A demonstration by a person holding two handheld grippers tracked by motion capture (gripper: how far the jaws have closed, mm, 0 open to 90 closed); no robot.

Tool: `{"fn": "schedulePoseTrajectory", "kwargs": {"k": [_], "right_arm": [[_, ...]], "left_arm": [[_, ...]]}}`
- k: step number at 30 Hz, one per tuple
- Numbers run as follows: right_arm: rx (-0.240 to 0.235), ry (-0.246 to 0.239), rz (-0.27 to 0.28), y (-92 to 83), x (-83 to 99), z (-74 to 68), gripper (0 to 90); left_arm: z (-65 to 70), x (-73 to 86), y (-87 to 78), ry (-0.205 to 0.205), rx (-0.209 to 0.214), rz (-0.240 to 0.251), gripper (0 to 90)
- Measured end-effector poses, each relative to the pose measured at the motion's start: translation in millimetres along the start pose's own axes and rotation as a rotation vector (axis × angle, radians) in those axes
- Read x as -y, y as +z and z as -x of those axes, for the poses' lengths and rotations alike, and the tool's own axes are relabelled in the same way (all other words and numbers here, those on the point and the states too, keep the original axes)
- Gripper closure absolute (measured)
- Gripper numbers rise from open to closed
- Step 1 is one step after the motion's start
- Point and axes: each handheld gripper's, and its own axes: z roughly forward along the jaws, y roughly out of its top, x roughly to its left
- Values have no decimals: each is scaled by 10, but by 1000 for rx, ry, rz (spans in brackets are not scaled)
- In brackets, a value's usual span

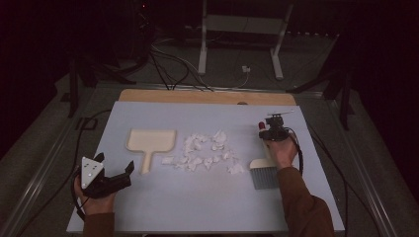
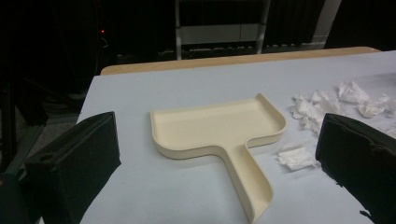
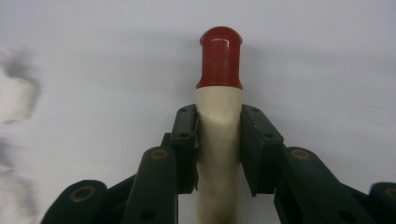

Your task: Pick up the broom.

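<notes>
Currently the desk [image 1: 163,197] carries all items under inspection. A cream dustpan [image 1: 149,141] lies flat at the left of centre, pan end away from the person, handle running back toward the person's side. Crumpled white paper scraps [image 1: 207,150] are scattered just to its right, several lying close to the handle. The brush [image 1: 264,174] lies at the right side of the desk, its long axis running front to back: grey bristles toward the person, cream handle pointing away and ending in a red cap [image 3: 220,56]. The right tool [image 3: 218,140] is clamped on that handle just below the cap, one pad on each side. The left tool [image 2: 219,186] rests near the desk's left front, apart and empty, aimed at the dustpan.
</notes>
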Motion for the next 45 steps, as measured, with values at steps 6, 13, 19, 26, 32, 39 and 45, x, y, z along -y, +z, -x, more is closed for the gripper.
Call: {"fn": "schedulePoseTrajectory", "kwargs": {"k": [6, 13, 19, 26, 32, 39, 45], "right_arm": [[-62, 12, 106, -223, 50, 55, 693], [-96, 15, 240, -534, 157, 59, 693], [-149, -17, 309, -760, 247, -20, 693], [-228, -45, 391, -985, 366, -173, 693], [-272, -70, 430, -1060, 432, -310, 693], [-292, -111, 446, -1124, 425, -498, 694], [-310, -125, 464, -1150, 408, -632, 694]], "left_arm": [[75, -1, 33, 16, 15, -13, 5], [174, -85, 83, -21, 65, -17, 5], [310, -178, 105, -37, 113, -37, 5], [576, -330, 159, -26, 218, -44, 11], [867, -443, 260, 12, 312, -69, 11], [1116, -501, 395, 23, 404, -93, 25], [1286, -509, 524, 23, 449, -118, 44]]}}
